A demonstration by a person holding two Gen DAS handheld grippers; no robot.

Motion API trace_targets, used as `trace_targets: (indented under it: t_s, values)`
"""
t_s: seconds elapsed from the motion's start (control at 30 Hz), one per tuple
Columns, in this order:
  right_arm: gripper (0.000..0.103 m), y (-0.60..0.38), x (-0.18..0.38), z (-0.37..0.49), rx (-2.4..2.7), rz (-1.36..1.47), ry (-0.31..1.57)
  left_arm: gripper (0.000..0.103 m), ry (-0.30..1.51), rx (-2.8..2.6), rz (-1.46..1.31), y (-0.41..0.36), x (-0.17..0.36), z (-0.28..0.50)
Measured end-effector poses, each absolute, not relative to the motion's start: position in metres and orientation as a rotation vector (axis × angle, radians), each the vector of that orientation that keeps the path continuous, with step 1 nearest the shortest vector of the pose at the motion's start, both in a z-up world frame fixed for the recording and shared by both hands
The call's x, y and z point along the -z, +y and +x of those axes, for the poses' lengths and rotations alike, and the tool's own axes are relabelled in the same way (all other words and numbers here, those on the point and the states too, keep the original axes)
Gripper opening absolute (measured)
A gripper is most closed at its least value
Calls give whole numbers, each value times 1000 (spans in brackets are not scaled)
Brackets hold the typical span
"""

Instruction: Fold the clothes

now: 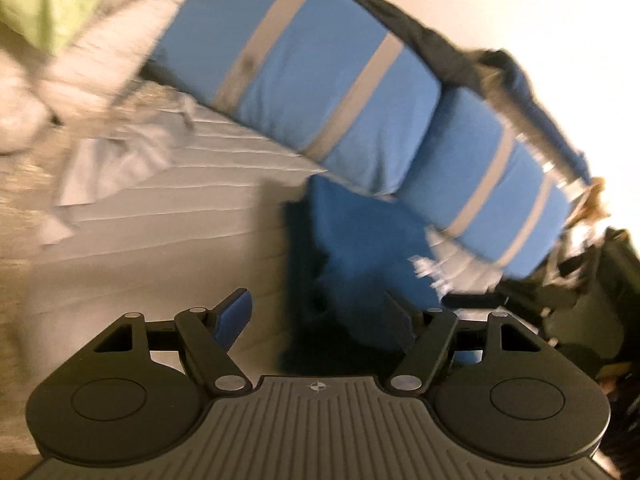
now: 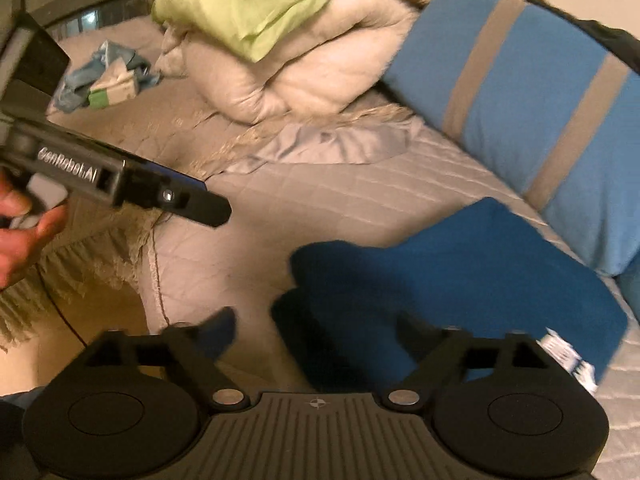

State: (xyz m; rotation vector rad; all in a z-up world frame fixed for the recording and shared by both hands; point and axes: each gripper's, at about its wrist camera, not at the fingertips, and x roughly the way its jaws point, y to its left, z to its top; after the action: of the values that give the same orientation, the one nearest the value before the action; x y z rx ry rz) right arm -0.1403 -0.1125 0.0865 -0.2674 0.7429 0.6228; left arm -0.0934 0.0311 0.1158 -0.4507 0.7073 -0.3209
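Right wrist view — blue garment (image 2: 460, 276) just ahead of right tool (image 2: 316, 324)

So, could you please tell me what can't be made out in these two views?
- Blue garment: right wrist view, its near edge is hidden behind the right gripper; how far it is folded is unclear.
- White label: left wrist view, print blurred.
- Small bundle on the bed: right wrist view, too small to identify.

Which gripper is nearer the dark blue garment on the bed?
Right. The right gripper hangs open directly over the dark blue garment, near its edge. The left gripper, also open, is off to the side over bare bed.
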Motion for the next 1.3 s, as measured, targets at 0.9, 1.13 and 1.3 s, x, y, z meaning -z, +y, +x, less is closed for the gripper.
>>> trace_targets:
  t_s: [0.9,1.13,1.3]
  values:
    - [100,-283,-96,-152,-342,88,778,8,1088,271,-272,-17,-63,-40]
    - [100,-282,-88,-152,-327,77,807,32,1079,251,-187,-17,-69,-35]
    - [103,-278,-86,-150,-282,40,819,65,1070,205,-77,-19,-69,-33]
